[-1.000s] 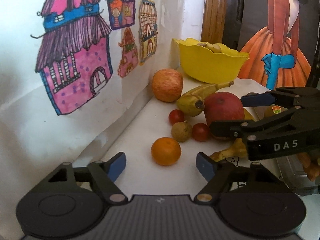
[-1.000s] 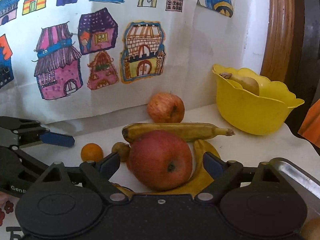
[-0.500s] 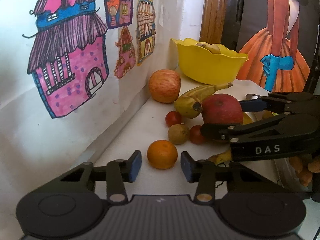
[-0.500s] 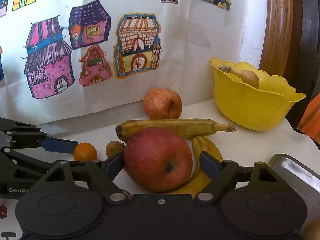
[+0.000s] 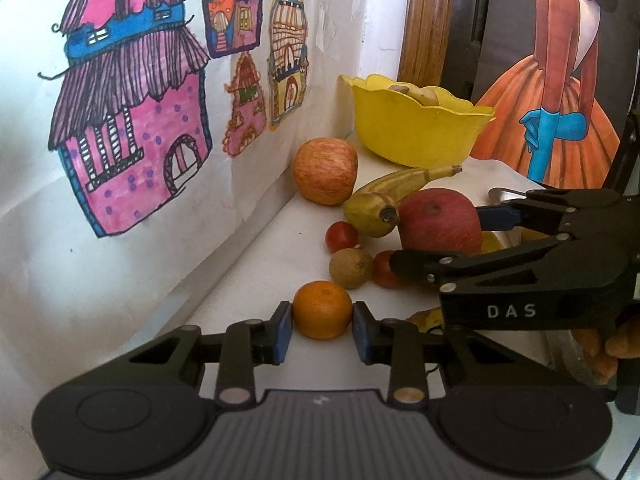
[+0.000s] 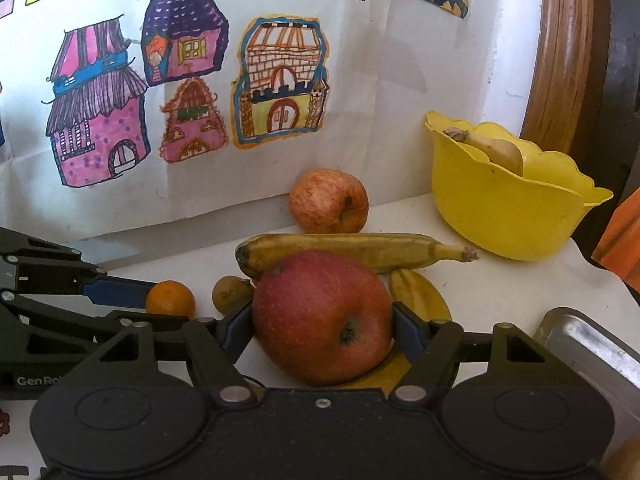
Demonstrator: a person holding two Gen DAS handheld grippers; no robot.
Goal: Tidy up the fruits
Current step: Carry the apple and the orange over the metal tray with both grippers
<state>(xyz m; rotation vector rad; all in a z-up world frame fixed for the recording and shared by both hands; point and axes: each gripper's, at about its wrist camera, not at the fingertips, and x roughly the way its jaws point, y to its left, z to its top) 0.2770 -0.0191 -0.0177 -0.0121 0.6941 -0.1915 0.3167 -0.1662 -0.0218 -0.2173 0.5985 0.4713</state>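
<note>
The left gripper [image 5: 322,328] is closing on a small orange [image 5: 322,309] on the white counter [image 5: 256,264], its blue pads at the fruit's two sides, seen from the left wrist; behind lie a brown round fruit [image 5: 351,267], two tomatoes, a banana [image 5: 394,197] and a yellow bowl [image 5: 420,128]. From the right wrist, the right gripper [image 6: 322,330] is closing around a large red apple [image 6: 322,316], pads against its flanks; a second apple [image 6: 329,201] sits by the wall of house drawings [image 6: 160,80]
</note>
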